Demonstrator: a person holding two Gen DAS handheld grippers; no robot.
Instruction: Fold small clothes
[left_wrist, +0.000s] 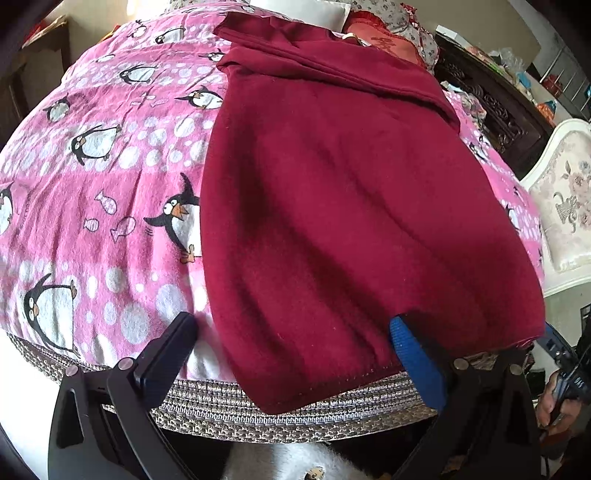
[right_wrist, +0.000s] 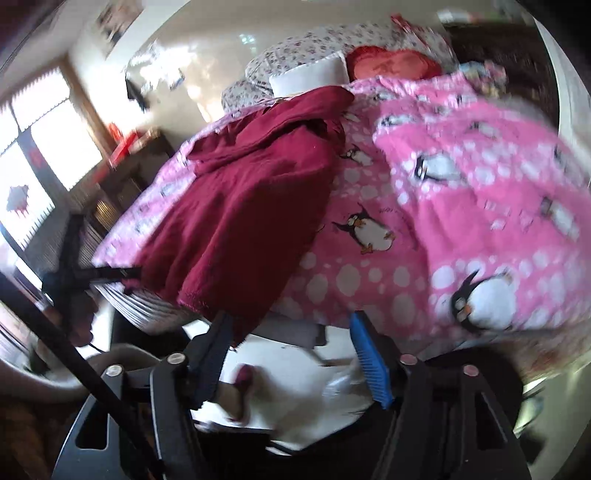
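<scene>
Pink penguin blanket (left_wrist: 110, 177) over bed — maroon garment (left_wrist: 351, 206) spread flat.

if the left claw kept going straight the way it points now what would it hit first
Most likely the dark red garment lying on the pink penguin blanket. The left claw stands open around its near hem, so the cloth is first in line, though depth is hard to judge.

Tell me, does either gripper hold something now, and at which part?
Nothing is held. Left gripper and right gripper are open near the hem of the dark red fleece garment.
</scene>
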